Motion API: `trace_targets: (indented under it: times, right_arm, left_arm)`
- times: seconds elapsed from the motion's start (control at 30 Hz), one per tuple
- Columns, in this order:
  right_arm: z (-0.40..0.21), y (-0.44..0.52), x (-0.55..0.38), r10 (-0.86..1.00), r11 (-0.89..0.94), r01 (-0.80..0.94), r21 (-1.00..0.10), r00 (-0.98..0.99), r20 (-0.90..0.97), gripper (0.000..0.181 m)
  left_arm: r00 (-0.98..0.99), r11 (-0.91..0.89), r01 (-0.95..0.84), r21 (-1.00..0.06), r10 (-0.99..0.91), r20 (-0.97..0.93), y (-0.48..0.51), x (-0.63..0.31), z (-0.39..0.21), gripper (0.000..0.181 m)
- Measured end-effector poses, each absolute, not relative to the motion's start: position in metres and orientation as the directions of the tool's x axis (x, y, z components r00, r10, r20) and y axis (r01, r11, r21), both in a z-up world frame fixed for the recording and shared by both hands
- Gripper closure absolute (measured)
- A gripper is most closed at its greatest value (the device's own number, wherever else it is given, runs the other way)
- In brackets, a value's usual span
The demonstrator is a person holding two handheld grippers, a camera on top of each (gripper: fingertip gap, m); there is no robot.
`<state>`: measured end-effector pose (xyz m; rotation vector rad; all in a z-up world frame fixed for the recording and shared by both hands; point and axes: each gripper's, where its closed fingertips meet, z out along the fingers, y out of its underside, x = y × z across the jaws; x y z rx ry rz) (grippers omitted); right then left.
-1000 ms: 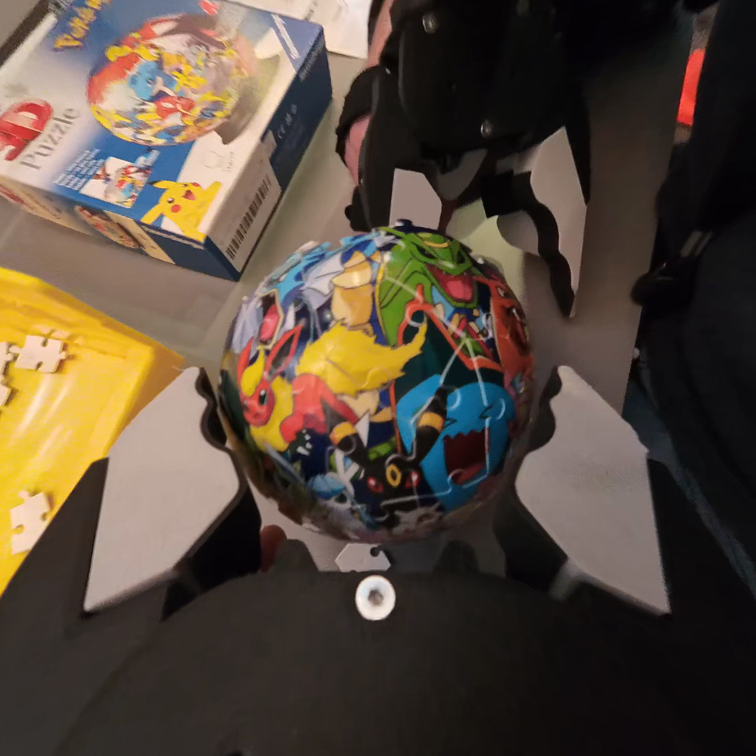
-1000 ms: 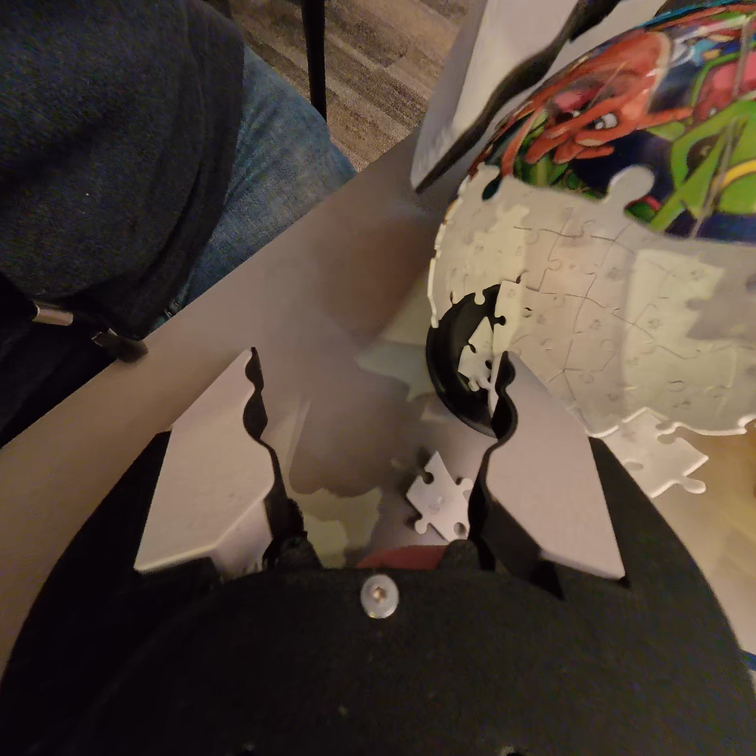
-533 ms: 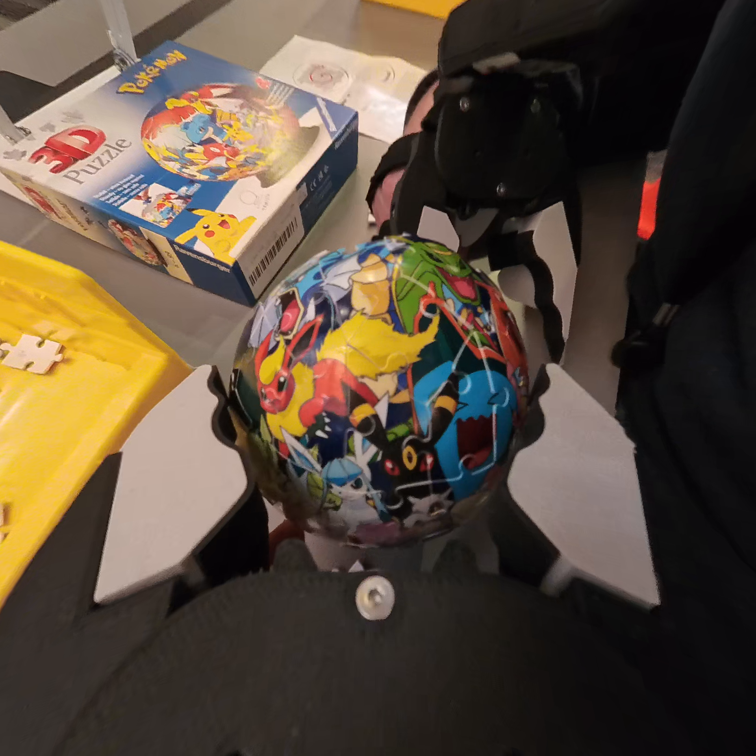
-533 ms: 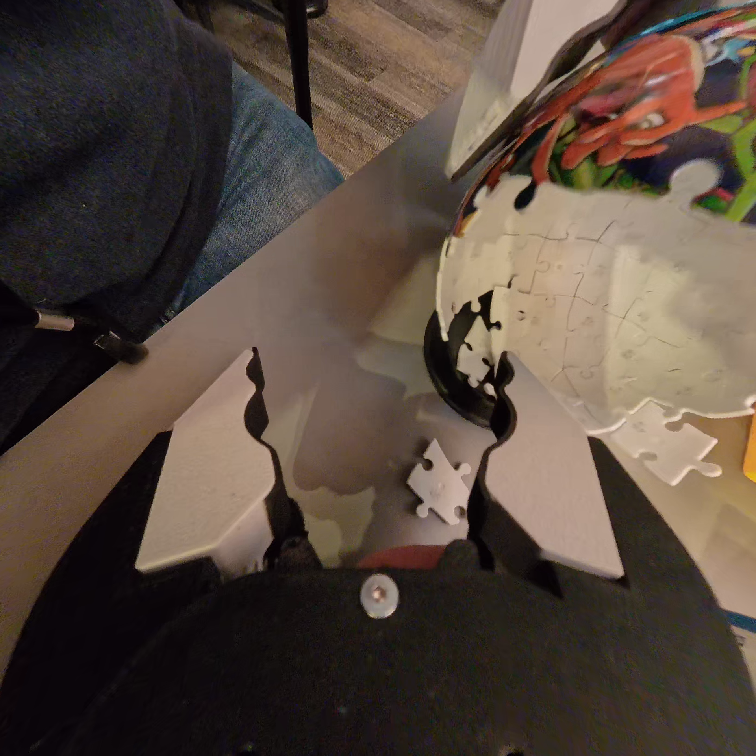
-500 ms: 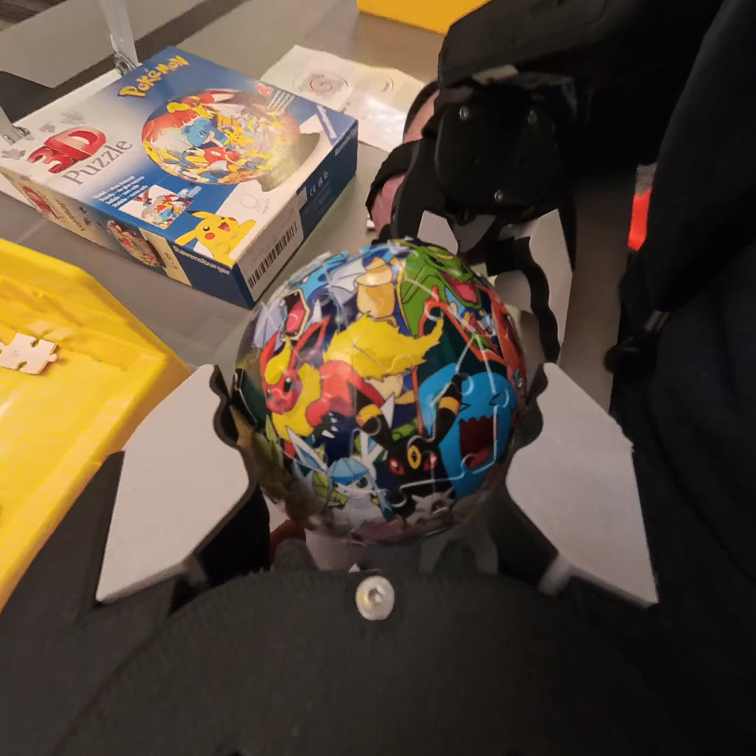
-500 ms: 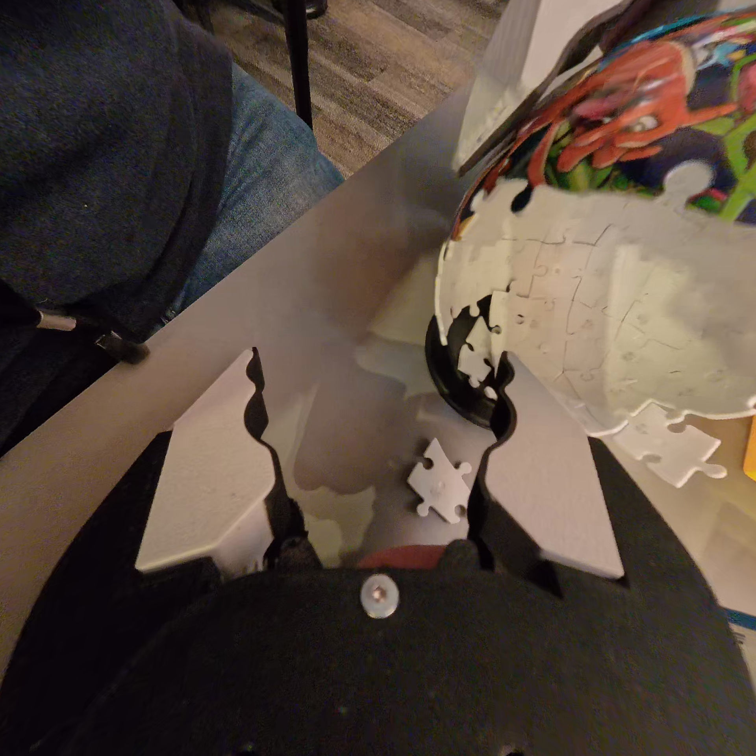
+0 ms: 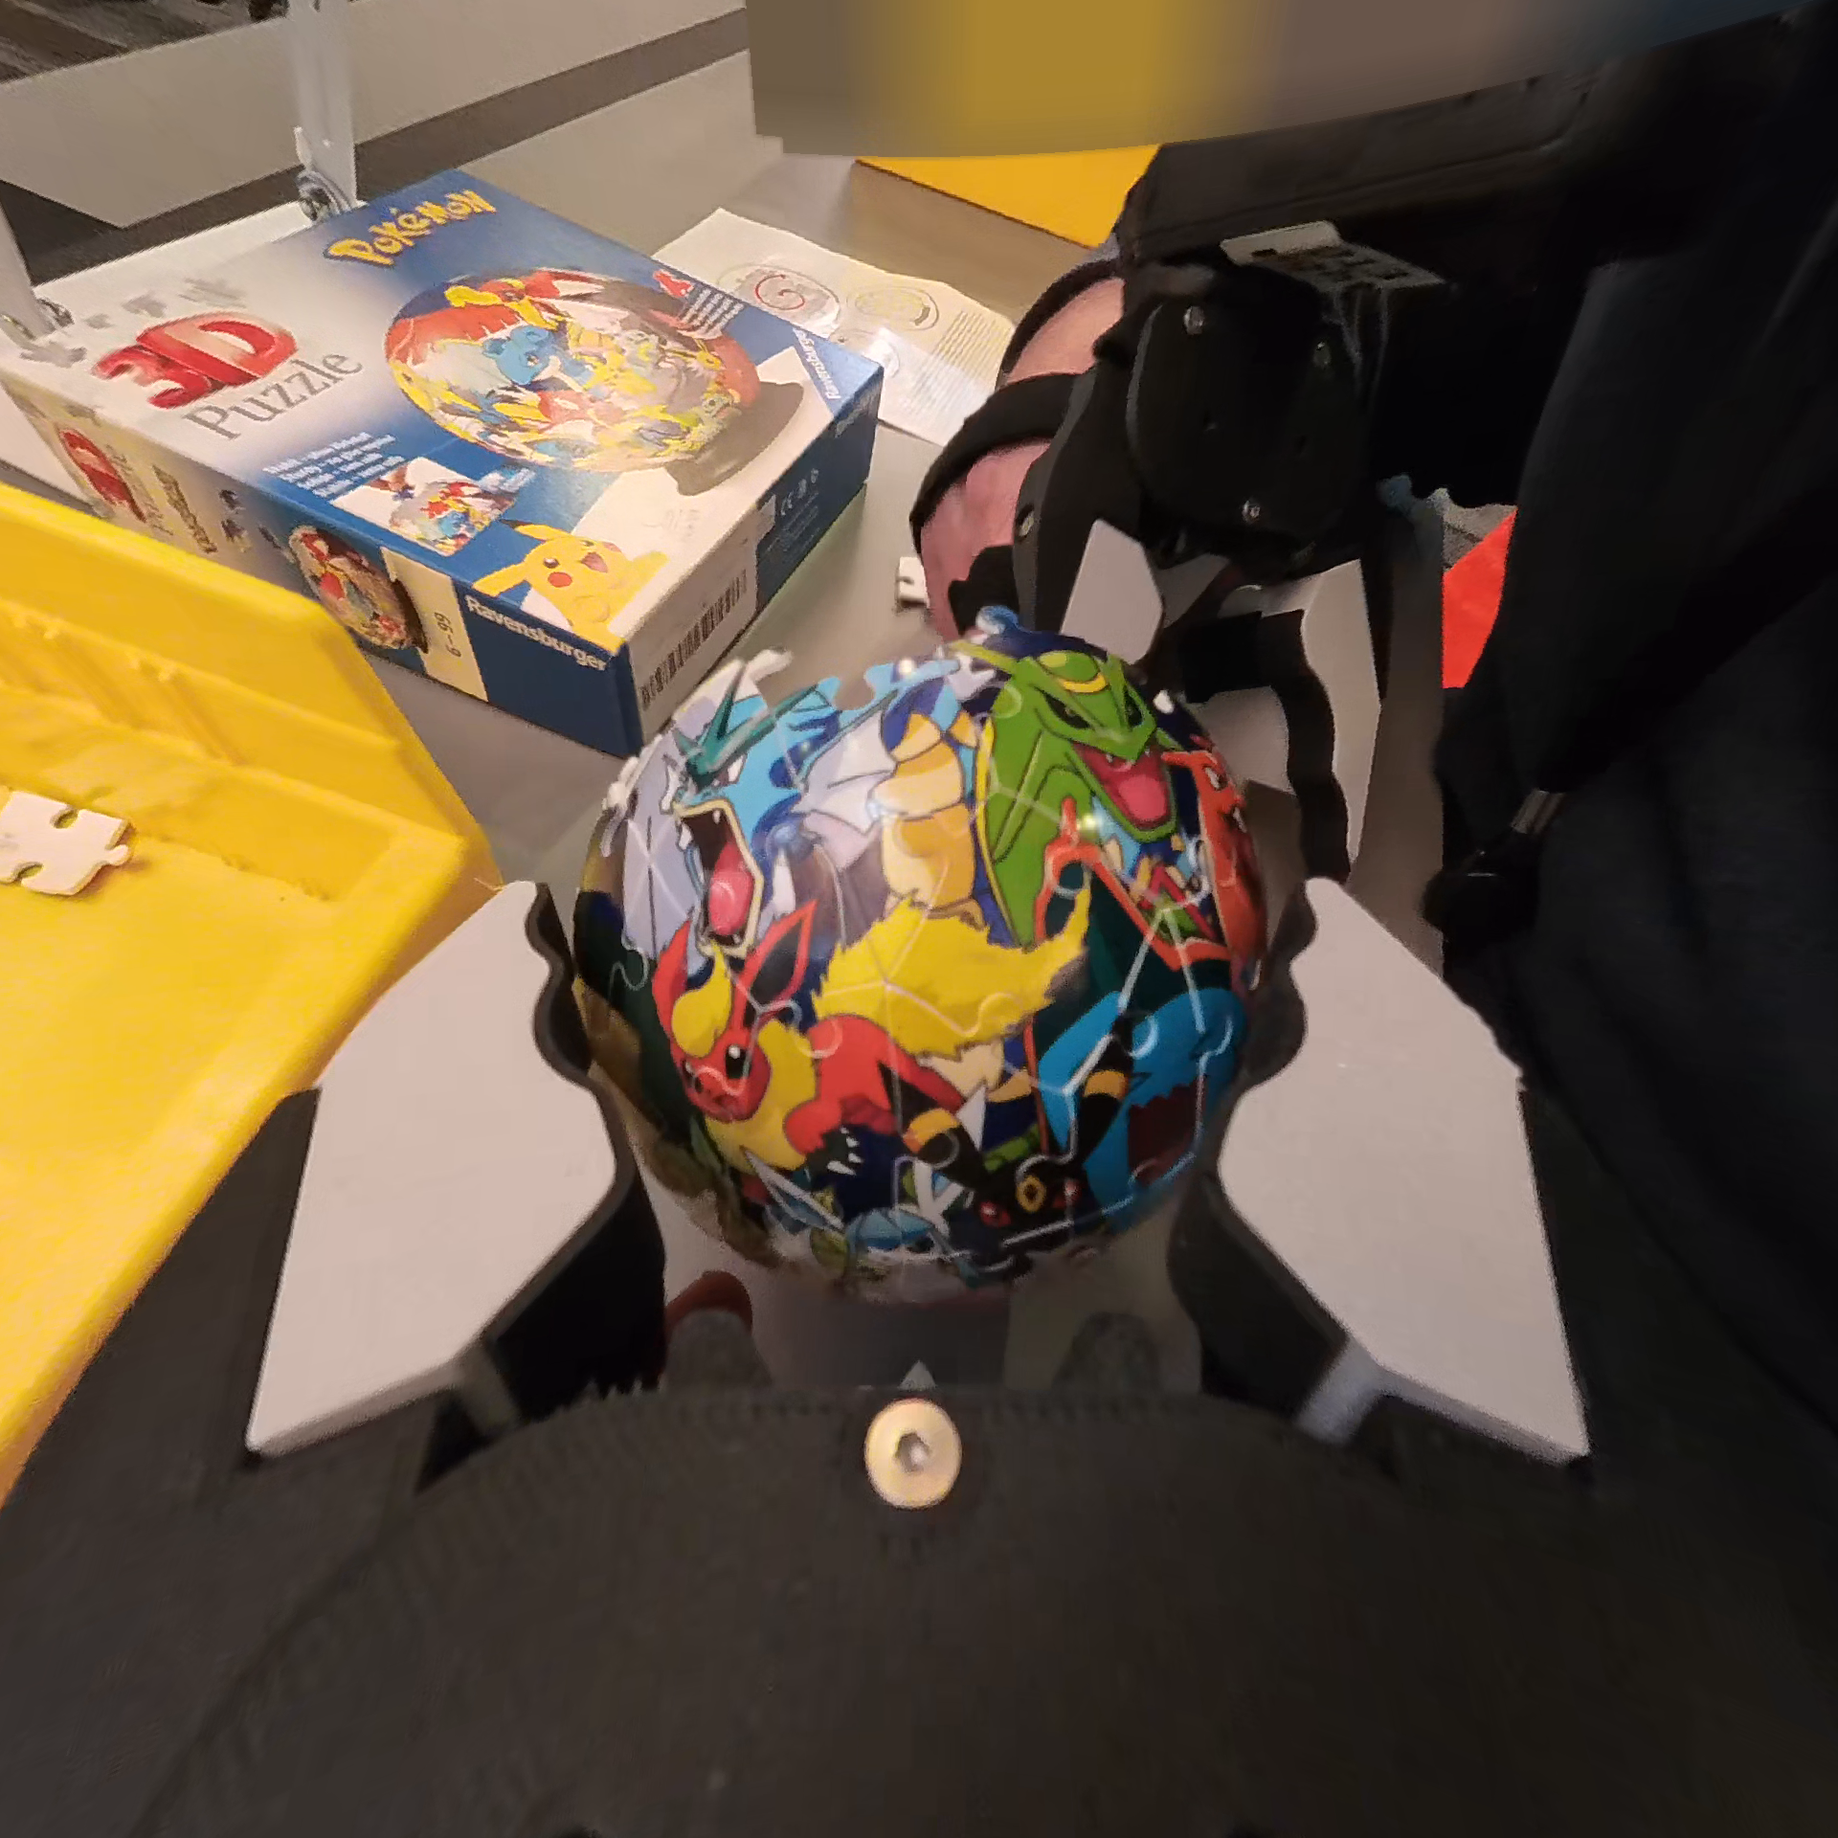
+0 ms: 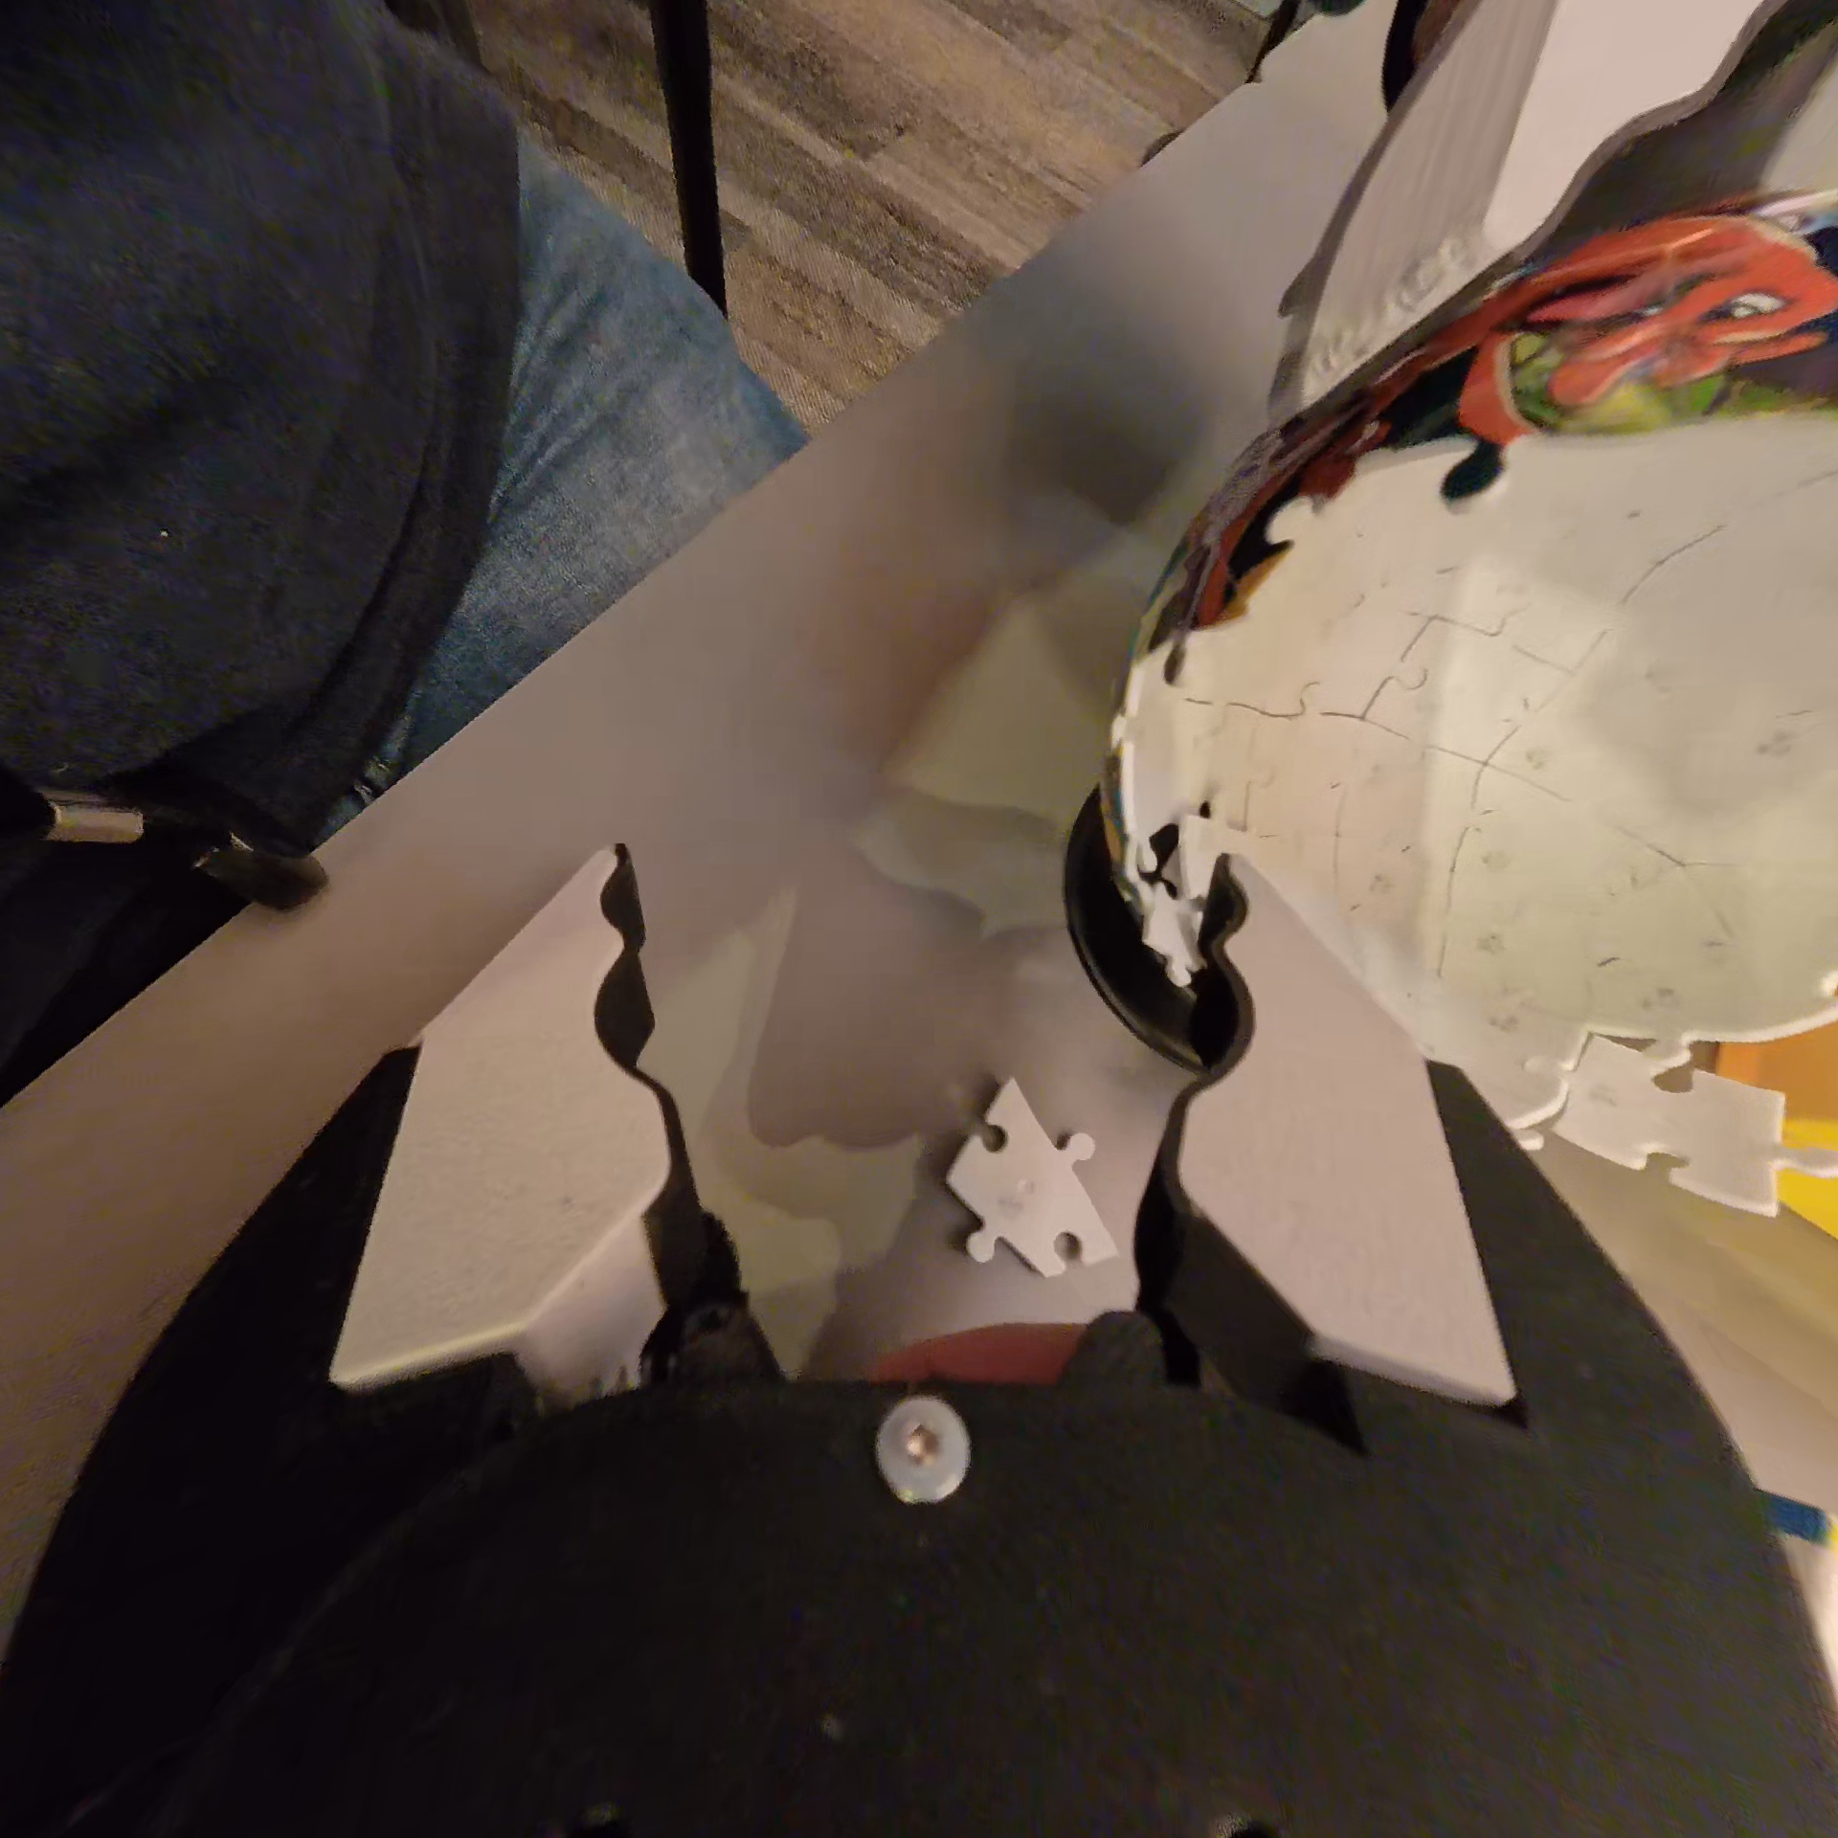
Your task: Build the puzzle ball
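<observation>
Puzzle ball (image 7: 920, 980) gripped between left tongs (image 7: 920, 955).

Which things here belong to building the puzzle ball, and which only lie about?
Belong to the job:
- puzzle ball, held between the left tool
- loose piece on the table, between the open right tool
- black stand
- piece in the yellow tray

Lying about:
- puzzle box
- paper sheet

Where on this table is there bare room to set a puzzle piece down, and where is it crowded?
Bare grey table lies between the near edge and the right gripper. It is crowded around the puzzle ball: yellow tray, puzzle box, loose piece.
</observation>
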<state>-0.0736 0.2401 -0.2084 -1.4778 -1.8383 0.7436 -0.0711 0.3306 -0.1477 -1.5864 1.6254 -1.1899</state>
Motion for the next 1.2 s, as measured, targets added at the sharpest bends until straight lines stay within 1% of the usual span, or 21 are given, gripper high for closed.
trace_targets:
  times: [0.03, 0.1, 0.23, 0.3, 0.5, 0.6, 0.73, 0.83, 0.97, 1.1, 1.2]
  right_arm:
    - [-0.208, 0.241, -0.073, 0.978, 0.206, 0.611, -0.765, -0.145, 0.148, 0.071]
    - [-0.208, 0.244, -0.07, 0.981, 0.195, 0.618, -0.762, -0.127, 0.147, 0.07]
    - [-0.207, 0.246, -0.061, 0.987, 0.16, 0.631, -0.759, -0.082, 0.14, 0.07]
    - [-0.206, 0.245, -0.057, 0.99, 0.135, 0.63, -0.765, -0.061, 0.124, 0.07]
    - [-0.203, 0.242, -0.048, 0.997, 0.058, 0.625, -0.778, 0.007, 0.08, 0.07]
    - [-0.203, 0.239, -0.045, 0.997, 0.052, 0.635, -0.771, 0.017, 0.081, 0.074]
    - [-0.212, 0.238, -0.046, 0.991, 0.101, 0.685, -0.722, -0.001, 0.137, 0.076]
    - [-0.216, 0.242, -0.049, 0.973, 0.182, 0.716, -0.674, -0.032, 0.228, 0.085]
    - [-0.215, 0.259, -0.05, 0.916, 0.312, 0.76, -0.57, -0.082, 0.392, 0.097]
    - [-0.212, 0.267, -0.052, 0.89, 0.365, 0.771, -0.521, -0.124, 0.439, 0.111]
    - [-0.211, 0.271, -0.055, 0.872, 0.392, 0.779, -0.489, -0.144, 0.469, 0.116]
  left_arm:
    - [-0.132, -0.104, -0.461, -0.881, -0.974, 0.183, 0.333, -0.072, -0.146, 0.054]
    - [-0.126, -0.116, -0.453, -0.884, -0.973, 0.192, 0.335, -0.074, -0.145, 0.054]
    - [-0.106, -0.081, -0.447, -0.891, -0.984, 0.143, 0.336, -0.078, -0.133, 0.051]
    - [-0.109, -0.034, -0.469, -0.883, -0.989, 0.096, 0.334, -0.078, -0.128, 0.045]
    - [-0.167, 0.137, -0.603, -0.786, -0.985, -0.044, 0.325, -0.072, -0.145, 0.036]
    - [-0.178, 0.174, -0.617, -0.767, -0.981, -0.079, 0.324, -0.072, -0.152, 0.039]
    - [-0.178, 0.183, -0.613, -0.769, -0.98, -0.092, 0.324, -0.07, -0.155, 0.046]
    - [-0.177, 0.172, -0.598, -0.783, -0.981, -0.08, 0.324, -0.071, -0.158, 0.049]
    - [-0.188, 0.142, -0.566, -0.812, -0.981, -0.041, 0.325, -0.071, -0.156, 0.05]
    - [-0.201, 0.113, -0.532, -0.839, -0.98, -0.004, 0.326, -0.072, -0.155, 0.051]
    - [-0.196, 0.074, -0.502, -0.862, -0.98, 0.031, 0.327, -0.073, -0.154, 0.052]
